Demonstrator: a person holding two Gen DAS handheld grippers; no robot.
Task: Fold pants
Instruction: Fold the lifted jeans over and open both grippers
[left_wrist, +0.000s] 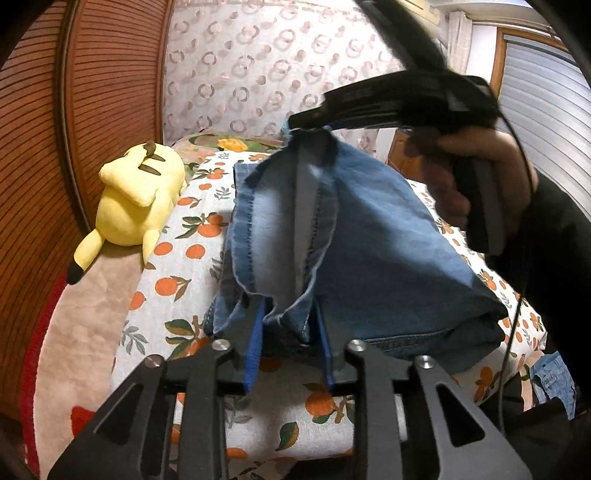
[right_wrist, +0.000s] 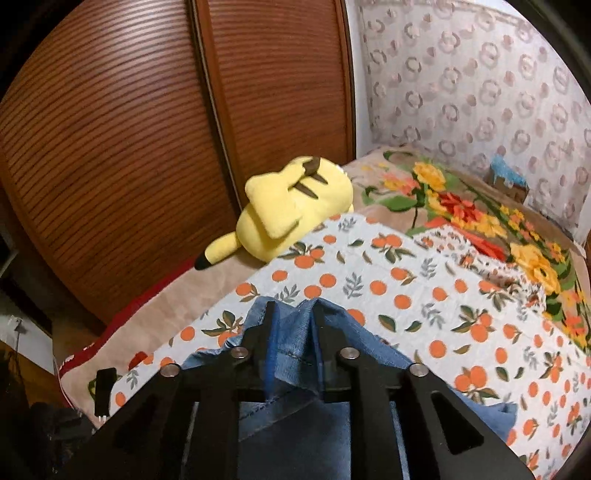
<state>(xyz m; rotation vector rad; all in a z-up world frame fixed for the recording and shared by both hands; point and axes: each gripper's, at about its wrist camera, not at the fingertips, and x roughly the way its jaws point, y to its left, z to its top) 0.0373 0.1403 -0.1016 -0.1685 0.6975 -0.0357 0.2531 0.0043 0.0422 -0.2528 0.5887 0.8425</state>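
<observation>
**Jeans mid-fold on the bed**

A pair of jeans (left_wrist: 354, 236) lies partly folded on an orange-print bedspread (left_wrist: 184, 254), beside a yellow plush toy (left_wrist: 136, 199). The left gripper (left_wrist: 288, 332) and right gripper (right_wrist: 293, 332) each have denim between slightly parted jaws; whether either one is pinching the cloth cannot be told. Next, seemingly: lay the lifted edge flat and let go.

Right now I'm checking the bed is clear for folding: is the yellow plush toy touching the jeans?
Apart. In the left wrist view, the yellow plush toy lies at the bed's edge, and a strip of orange-print sheet shows between it and the jeans.
</observation>
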